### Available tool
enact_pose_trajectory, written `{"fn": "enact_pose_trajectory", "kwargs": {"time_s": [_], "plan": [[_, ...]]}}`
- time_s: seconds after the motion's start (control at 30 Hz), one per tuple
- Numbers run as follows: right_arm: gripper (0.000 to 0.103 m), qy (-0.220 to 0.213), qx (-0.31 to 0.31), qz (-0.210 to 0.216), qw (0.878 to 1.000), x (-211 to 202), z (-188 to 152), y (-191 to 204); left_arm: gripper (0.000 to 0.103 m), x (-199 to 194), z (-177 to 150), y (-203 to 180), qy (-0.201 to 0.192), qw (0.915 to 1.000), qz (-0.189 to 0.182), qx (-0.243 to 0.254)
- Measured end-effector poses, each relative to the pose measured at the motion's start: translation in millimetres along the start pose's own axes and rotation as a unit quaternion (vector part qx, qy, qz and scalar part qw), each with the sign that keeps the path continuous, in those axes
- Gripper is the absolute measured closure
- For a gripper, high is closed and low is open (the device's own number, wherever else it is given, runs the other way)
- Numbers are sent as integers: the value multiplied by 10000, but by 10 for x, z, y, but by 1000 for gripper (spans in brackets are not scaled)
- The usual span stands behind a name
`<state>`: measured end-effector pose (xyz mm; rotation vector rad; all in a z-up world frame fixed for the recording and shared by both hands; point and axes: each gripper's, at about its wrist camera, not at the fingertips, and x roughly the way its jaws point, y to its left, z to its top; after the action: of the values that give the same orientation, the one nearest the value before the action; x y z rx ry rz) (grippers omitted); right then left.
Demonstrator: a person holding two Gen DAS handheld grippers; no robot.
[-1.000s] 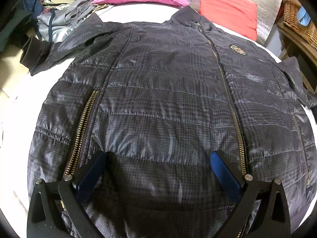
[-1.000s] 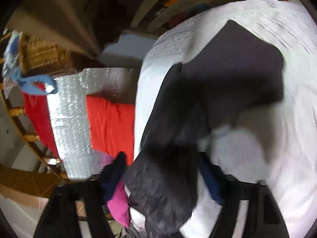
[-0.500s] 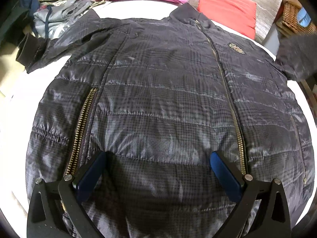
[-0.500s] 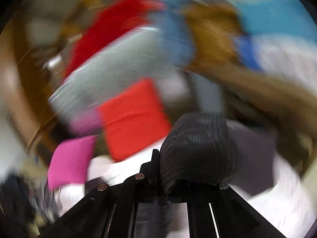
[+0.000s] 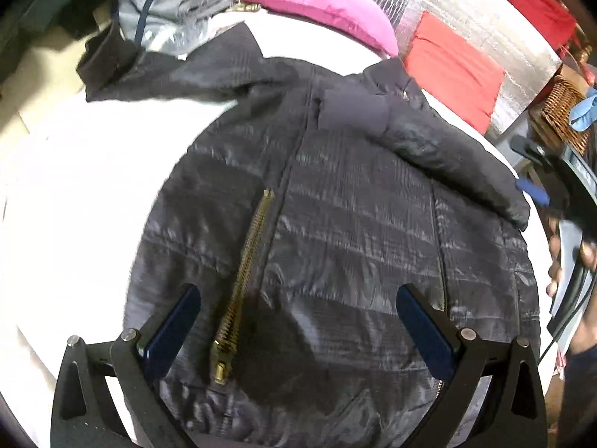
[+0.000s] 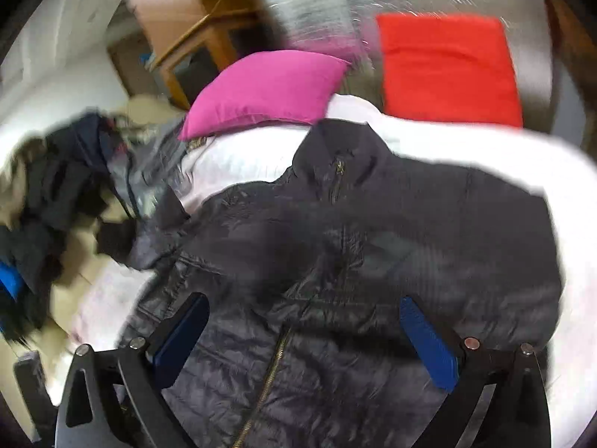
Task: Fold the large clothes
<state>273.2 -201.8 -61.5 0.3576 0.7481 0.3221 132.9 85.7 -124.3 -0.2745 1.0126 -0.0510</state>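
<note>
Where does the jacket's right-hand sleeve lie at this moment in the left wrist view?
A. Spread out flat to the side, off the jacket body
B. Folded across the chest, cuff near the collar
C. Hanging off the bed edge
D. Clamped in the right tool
B: the sleeve runs diagonally over the jacket, its cuff just below the collar, and the right tool is empty, its jaws opening.
</note>
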Motion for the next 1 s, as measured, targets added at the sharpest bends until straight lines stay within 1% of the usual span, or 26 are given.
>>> {"fn": "enact_pose_trajectory", "kwargs": {"time_s": [0.07, 0.1, 0.17, 0.23, 0.33, 0.37, 0.43, 0.5, 0.6, 0.63, 0.7, 0.73, 0.77, 0.8, 0.87, 0.93, 1.0], "plan": [[0, -272, 382, 141, 9988, -218, 43, -251, 0, -60, 87, -43, -135, 9999, 0, 35], [0, -407, 545, 144, 9976, -338, 7, -367, 0, -75, 135, -99, -179, 9998, -23, 81], [0, -521, 820, 124, 9952, -494, 0, -524, 0, -85, 262, -243, -239, 9994, -86, 219], [0, -636, 1136, 160, 9914, -619, -33, -705, 0, -36, 416, -382, -154, 9989, -390, 227], [0, -680, 1575, 243, 9849, -853, -172, -1021, 0, 148, 772, -473, -49, 9962, -863, -126], [0, -713, 1694, 272, 9826, -912, -249, -1110, 0, 216, 881, -481, -29, 9952, -943, -273], [0, -679, 1844, 354, 9799, -978, -352, -1239, 0, 413, 1116, -497, 39, 9939, -938, -579], [0, -643, 1956, 422, 9777, -1007, -373, -1340, 0, 638, 1336, -458, 101, 9912, -992, -873], [0, -653, 2216, 452, 9719, -1063, -347, -1531, 0, 1058, 1592, -427, 306, 9904, -815, -1070], [0, -676, 2346, 460, 9687, -1065, -314, -1623, 2, 1187, 1639, -429, 372, 9905, -696, -1128], [0, -677, 2420, 303, 9674, -1029, -262, -1745, 26, 1334, 1686, -430, 499, 9898, -682, -1147], [0, -664, 2475, 243, 9663, -991, -241, -1801, 53, 1418, 1717, -452, 573, 9903, -624, -1097], [0, -636, 2515, 233, 9655, -993, -241, -1849, 77, 1459, 1738, -478, 600, 9917, -506, -1015], [0, -589, 2554, 198, 9648, -958, -224, -1896, 87, 1465, 1763, -501, 596, 9925, -464, -960], [0, -543, 2559, 137, 9651, -918, -219, -1928, 88, 1393, 1821, -557, 402, 9949, -471, -791], [0, -533, 2457, 100, 9678, -904, -204, -1915, 89, 1054, 1877, -706, -249, 9979, -493, -336], [0, -536, 2390, 24, 9695, -884, -171, -1916, 89, 770, 1863, -784, -740, 9955, -583, -63]]}}
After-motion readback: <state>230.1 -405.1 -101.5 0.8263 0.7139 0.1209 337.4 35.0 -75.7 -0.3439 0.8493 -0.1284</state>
